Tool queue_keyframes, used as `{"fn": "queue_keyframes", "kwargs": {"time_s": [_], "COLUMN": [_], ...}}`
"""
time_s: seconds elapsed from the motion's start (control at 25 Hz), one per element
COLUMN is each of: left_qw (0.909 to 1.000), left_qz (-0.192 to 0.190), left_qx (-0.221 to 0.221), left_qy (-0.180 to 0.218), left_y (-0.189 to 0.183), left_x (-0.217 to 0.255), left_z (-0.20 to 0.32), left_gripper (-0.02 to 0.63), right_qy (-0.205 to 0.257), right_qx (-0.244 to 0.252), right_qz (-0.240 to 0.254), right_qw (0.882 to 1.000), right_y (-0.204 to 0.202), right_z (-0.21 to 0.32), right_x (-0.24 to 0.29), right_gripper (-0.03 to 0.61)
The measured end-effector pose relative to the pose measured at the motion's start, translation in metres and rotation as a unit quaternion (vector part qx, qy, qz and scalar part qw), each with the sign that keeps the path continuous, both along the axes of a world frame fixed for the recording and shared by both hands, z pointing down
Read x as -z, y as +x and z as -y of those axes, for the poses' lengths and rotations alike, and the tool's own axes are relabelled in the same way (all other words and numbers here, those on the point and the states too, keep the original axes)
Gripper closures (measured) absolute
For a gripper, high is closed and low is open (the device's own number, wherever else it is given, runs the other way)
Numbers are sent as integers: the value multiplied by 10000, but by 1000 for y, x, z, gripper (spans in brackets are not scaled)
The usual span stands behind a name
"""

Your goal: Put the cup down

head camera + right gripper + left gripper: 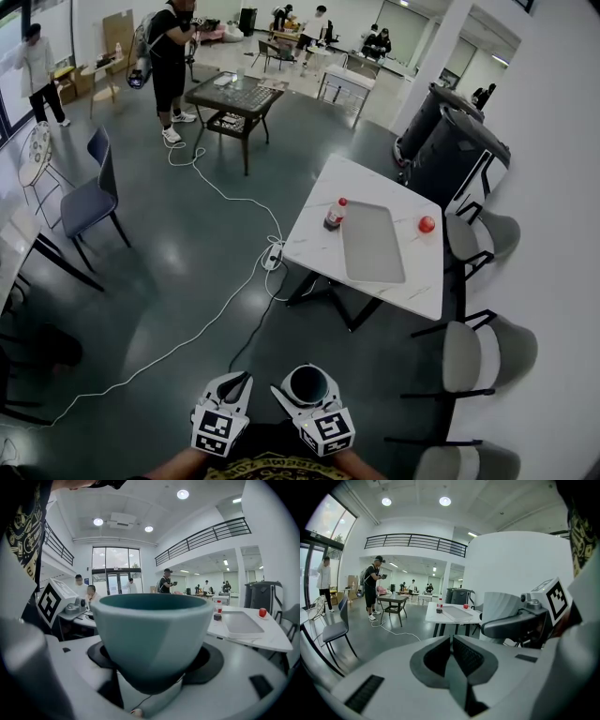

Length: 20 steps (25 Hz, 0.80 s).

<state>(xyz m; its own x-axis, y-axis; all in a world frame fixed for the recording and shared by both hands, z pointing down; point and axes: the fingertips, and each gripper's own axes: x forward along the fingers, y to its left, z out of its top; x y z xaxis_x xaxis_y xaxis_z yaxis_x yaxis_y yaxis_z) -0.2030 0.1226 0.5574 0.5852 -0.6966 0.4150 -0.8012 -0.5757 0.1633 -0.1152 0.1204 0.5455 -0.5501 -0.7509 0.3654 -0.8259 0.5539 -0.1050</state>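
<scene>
The head view shows two grippers, the left gripper (239, 382) and the right gripper (307, 389), and one teal cup (307, 381). One white table (422, 281) bears one grey tray (372, 244), one red-capped bottle (335, 215) and one small red round object (427, 224), with three grey chairs (487, 352) beside it. Further off are one blue chair (89, 197), one dark low table (234, 94), two dark bins (455, 145) and two people standing at the left (169, 56).

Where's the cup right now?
The teal cup sits clamped in the right tongs at the head view's bottom centre, beside the shut left tongs, well short of the white table.
</scene>
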Motion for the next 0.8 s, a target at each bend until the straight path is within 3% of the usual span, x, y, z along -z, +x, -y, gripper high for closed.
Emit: {"fn": "queue_keyframes", "kwargs": {"time_s": [0.8], "left_qw": [9997], "left_qz": [-2], "left_qx": [134], "left_qy": [221], "left_y": [100], "left_x": [30], "left_z": [66], "left_gripper": [584], "right_qy": [250], "right_qx": [60], "right_qz": [46], "right_qw": [9997], "right_y": [100], "right_z": [67], "right_x": [29], "right_gripper": [207]}}
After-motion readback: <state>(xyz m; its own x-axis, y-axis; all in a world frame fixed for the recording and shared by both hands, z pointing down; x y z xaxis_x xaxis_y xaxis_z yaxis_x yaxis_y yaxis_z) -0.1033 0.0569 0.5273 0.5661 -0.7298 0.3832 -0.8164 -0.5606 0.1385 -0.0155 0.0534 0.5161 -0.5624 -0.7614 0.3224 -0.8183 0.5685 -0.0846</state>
